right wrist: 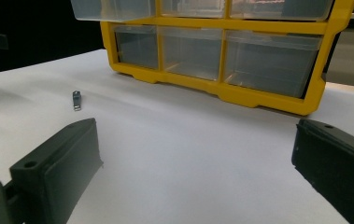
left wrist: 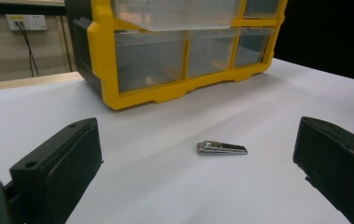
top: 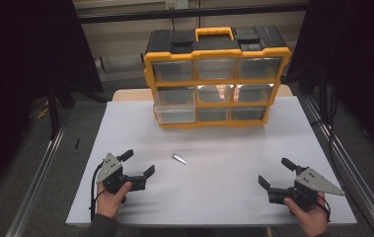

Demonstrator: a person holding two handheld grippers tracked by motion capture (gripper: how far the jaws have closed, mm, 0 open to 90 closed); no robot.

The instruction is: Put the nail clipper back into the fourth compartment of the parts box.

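Resting on table (top: pixel 224 197): nail clipper (top: pixel 179 159)
Left gripper (top: pixel 138 163): held wide apart, nothing gripped
Right gripper (top: pixel 275 171): held wide apart, nothing gripped

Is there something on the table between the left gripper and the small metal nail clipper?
Nothing visible. The nail clipper lies alone on the white table, ahead of the open left gripper, with bare surface between them. The yellow drawer box stands farther back, behind the clipper.
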